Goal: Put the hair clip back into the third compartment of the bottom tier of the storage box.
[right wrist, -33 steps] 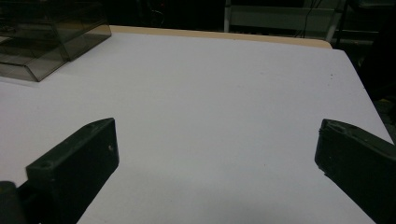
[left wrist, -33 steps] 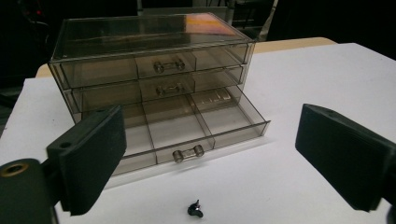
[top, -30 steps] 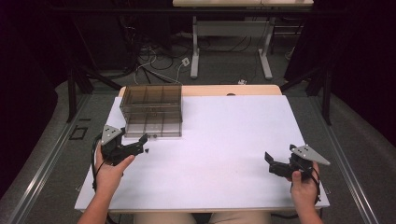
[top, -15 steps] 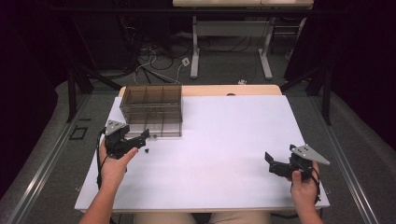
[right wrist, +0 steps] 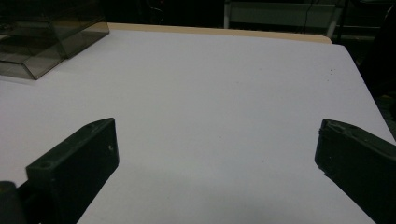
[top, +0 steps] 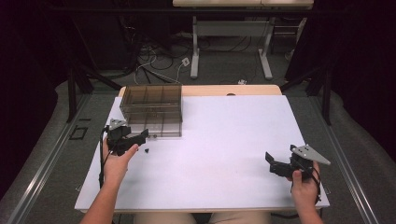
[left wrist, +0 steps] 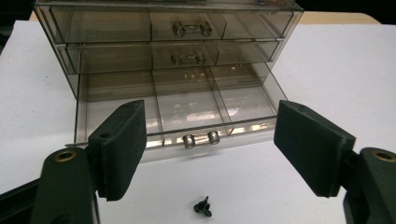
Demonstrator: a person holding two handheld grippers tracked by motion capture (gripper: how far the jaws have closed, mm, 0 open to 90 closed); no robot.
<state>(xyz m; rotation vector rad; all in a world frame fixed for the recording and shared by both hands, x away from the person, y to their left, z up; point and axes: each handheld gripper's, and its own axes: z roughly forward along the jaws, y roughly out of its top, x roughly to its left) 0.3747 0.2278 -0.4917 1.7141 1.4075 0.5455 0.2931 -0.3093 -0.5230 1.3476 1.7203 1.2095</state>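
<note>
The left gripper (left wrist: 208, 149) has just been closing its fingers, yet they are still apart and hold nothing, facing the pulled-out bottom drawer (left wrist: 187, 116) of the drawer box (top: 152, 109) on the desk (top: 224, 154), a small black screw (left wrist: 202, 206) lying just before it, while the right gripper (top: 275, 165) rests wide open far away.

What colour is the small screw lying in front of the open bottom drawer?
Black; the screw shows best in the left gripper view.
</note>
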